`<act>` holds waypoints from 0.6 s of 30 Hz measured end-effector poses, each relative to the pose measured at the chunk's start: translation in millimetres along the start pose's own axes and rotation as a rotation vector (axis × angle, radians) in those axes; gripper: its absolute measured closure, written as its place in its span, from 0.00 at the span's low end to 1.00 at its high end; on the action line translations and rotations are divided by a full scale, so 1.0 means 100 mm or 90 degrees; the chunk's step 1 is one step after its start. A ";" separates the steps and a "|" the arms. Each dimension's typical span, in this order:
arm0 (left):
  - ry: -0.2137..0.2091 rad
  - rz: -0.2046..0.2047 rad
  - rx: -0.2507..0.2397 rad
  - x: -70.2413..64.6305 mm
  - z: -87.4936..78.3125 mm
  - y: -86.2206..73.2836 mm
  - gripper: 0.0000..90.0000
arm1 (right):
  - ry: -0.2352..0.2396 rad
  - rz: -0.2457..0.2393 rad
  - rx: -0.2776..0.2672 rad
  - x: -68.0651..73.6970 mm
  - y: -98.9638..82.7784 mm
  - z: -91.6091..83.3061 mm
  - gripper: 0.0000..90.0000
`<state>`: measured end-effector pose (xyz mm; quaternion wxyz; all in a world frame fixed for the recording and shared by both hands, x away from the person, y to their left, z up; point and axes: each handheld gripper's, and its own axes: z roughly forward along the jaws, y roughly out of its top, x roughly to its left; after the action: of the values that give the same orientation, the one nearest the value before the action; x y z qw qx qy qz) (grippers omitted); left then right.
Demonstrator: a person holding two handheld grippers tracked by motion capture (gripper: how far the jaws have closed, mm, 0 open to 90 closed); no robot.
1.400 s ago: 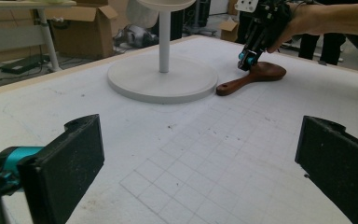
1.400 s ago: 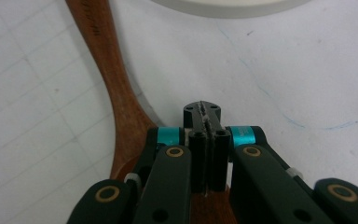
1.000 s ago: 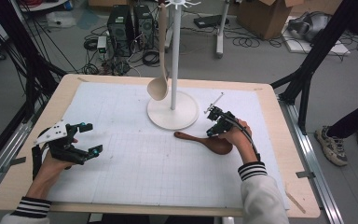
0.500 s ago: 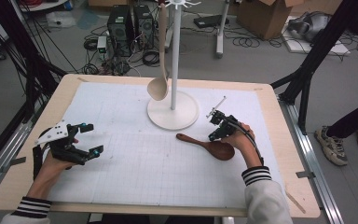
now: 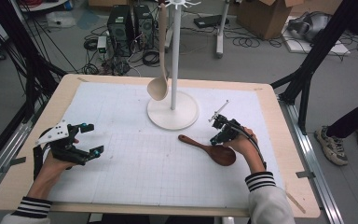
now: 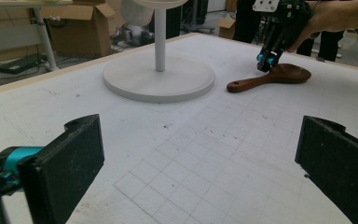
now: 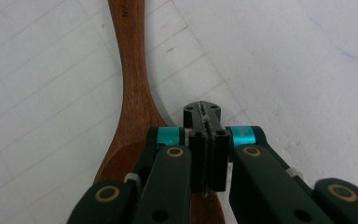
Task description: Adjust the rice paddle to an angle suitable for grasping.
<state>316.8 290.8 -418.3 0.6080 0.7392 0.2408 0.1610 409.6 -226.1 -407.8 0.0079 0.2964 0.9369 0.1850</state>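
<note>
Black jaws on the right gripper [image 7: 204, 112] are clenched tight together with nothing pinched between them, tips hanging right over the edge of the dark wooden spoon [image 5: 208, 148], about where the bowl narrows into the handle. Can't tell if the tips actually touch the wood or just sit above it. That spoon lies flat on the white gridded mat [image 5: 121, 186], bowl toward the person's right hand [image 5: 240, 145], handle pointing off toward the white stand base [image 5: 173, 113], which is near but apart from it. A pale wooden spoon [image 5: 160, 70] hangs from the stand's top, bowl down just beside the pole. Way over on the other side, the left gripper [image 5: 86, 138] is released, jaws spread wide and empty, held low over the mat.
</note>
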 end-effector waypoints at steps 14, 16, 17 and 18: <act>0.000 -0.001 0.003 0.00 0.01 0.00 0.02 | 0.006 0.000 -0.011 0.05 -0.11 -0.04 1.00; -0.001 -0.001 0.001 0.00 0.01 0.00 0.02 | 0.005 -0.003 -0.018 0.05 -0.11 -0.05 1.00; -0.001 -0.001 0.000 -0.01 0.00 0.00 0.02 | 0.007 -0.001 -0.021 0.05 -0.12 -0.06 1.00; 0.000 0.000 0.000 0.00 0.00 0.00 0.02 | 0.004 -0.001 -0.023 0.06 -0.12 -0.07 1.00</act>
<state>316.7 290.3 -418.1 0.6079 0.7393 0.2408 0.1613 397.3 -234.5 -404.6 0.0104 0.2945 0.9338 0.2028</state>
